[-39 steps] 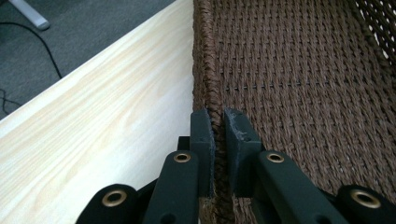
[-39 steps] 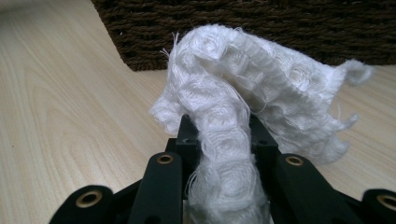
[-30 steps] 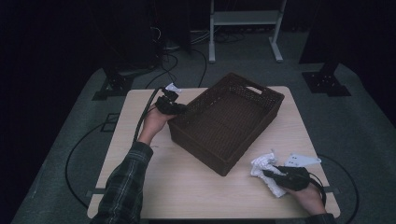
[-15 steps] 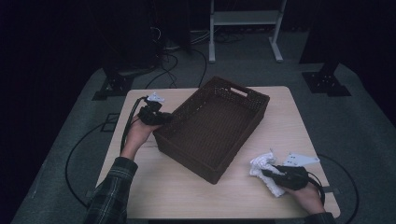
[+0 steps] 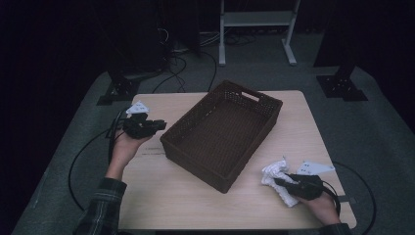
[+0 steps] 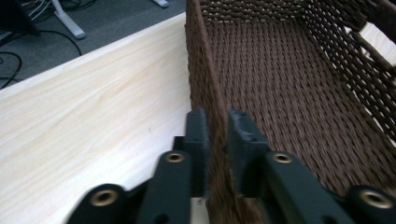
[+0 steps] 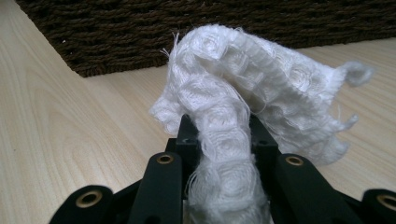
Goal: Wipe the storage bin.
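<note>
Left gripper (image 6: 215,140): jaws, just closing, clamp the near wall of the dark brown woven rectangular basket (image 5: 222,134) on the pale wooden bench (image 5: 161,203). Right gripper (image 7: 223,135): jaws pinch the crumpled white woven cloth (image 7: 247,100) beside the basket. Risk: the thin wall slips free; the loosely held cloth snags the rim.

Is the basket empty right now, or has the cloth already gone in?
Empty: the basket shows only bare woven floor. The white cloth is outside it on the table, clamped in the right gripper.
</note>
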`<state>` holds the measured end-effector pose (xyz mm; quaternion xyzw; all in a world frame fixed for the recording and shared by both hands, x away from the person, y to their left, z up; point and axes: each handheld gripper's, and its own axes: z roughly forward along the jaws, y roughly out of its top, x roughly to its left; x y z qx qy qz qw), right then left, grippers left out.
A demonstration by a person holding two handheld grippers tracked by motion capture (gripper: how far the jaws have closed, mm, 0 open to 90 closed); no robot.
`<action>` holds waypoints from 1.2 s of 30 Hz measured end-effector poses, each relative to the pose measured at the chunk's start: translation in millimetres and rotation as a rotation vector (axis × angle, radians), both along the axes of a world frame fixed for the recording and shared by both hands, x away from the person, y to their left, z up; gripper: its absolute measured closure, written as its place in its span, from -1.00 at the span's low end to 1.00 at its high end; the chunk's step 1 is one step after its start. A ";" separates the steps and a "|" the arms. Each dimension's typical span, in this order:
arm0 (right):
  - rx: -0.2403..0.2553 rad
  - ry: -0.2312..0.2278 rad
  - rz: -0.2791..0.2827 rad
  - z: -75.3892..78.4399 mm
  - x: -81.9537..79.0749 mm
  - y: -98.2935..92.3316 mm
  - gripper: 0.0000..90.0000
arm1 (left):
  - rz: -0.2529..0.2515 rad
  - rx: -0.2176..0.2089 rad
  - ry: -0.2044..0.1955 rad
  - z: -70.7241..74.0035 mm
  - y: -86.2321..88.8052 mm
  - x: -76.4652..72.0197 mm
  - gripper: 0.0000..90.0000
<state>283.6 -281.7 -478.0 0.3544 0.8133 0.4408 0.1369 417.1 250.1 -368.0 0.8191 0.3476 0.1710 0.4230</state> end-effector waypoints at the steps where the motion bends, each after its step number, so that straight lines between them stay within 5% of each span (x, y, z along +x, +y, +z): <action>1: 0.000 0.000 0.001 0.1 0.1 0.0 0.58 | 0.005 0.012 -0.007 -0.9 1.7 -3.3 0.94; 10: 0.001 -0.003 0.001 0.9 0.5 0.3 0.58 | -0.002 0.014 0.007 -22.2 7.5 -18.1 0.99; 16: -0.004 -0.010 -0.015 2.4 0.4 -4.1 0.58 | -0.018 -0.026 0.016 -24.9 8.4 -22.9 0.99; 36: -0.016 -0.022 -0.097 5.5 -3.6 -28.6 0.58 | -0.170 -0.080 0.023 -30.6 -20.8 -59.5 0.99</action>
